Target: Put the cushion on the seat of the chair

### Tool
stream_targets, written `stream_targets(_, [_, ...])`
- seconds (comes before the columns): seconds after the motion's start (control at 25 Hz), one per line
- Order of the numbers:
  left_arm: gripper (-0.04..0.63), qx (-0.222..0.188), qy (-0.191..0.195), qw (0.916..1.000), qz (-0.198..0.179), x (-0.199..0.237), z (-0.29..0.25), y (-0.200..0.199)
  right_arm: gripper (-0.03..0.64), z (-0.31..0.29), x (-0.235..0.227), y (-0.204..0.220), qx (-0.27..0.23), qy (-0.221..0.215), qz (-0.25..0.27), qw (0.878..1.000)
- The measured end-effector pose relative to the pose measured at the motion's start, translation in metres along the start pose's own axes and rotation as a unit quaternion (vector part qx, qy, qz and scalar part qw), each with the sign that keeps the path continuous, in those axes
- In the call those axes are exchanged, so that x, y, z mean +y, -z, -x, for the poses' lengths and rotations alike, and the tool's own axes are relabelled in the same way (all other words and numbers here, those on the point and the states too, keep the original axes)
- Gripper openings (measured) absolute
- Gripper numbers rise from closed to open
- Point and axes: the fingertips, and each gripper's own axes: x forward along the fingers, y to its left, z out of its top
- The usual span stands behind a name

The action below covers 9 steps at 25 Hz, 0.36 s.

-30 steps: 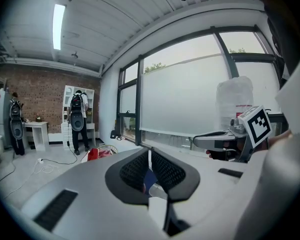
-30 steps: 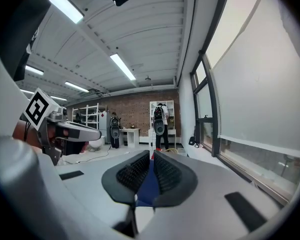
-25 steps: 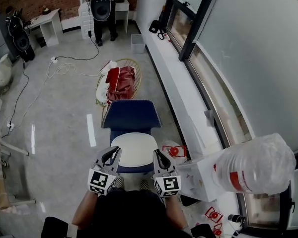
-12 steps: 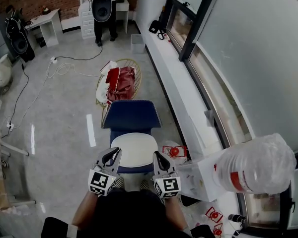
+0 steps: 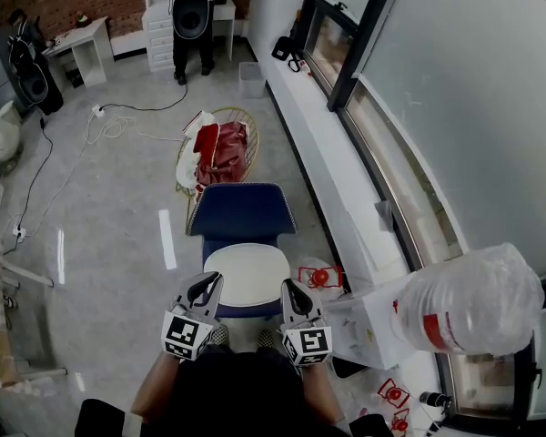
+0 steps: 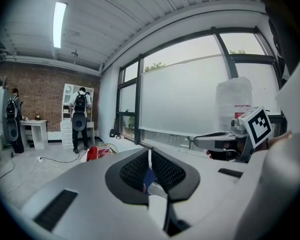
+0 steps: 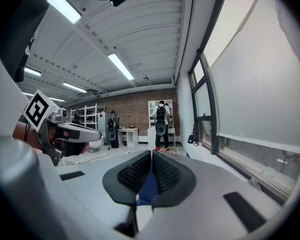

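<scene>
Chair [image 5: 241,212]: blue, standing on the grey floor [image 5: 118,208], its backrest on the far side from the person holding the tools.

Cushion [image 5: 247,273]: white, with rounded corners. It lies flat on the seat of the chair, in front of the backrest. A strip of blue seat shows along the front edge beneath it.

Left tool [image 5: 206,283]: at the front left corner of the chair seat, its tip at the edge of the cushion. In the left gripper view the jaws are drawn together to a thin slit, with nothing visibly clamped between the pads. Blue and white show through the gap below them (the chair and cushion beyond). Whether the tip touches the cushion cannot be determined.

Right tool [image 5: 292,288]: at the front right corner of the chair seat, level with the left tool. In the right gripper view its jaws are fully together and hold nothing.

Surroundings:
- A wicker basket [image 5: 239,116] stands just behind the chair and contains a red bag [image 5: 223,153].
- A large clear water bottle [image 5: 469,303] lies to the right of the chair, near the window ledge [image 5: 323,144].
- A person [image 5: 189,12] wearing a backpack stands well beyond the chair, at a white shelf unit.
</scene>
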Motion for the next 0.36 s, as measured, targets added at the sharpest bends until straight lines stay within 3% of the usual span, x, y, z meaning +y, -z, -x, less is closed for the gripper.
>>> stream_targets(0.36, [0.032, 0.004, 0.002, 1.0, -0.001, -0.0008, 0.0027, 0.0001, 0.035, 0.0009, 0.0032, 0.0019, 0.005, -0.002, -0.003, 1.0])
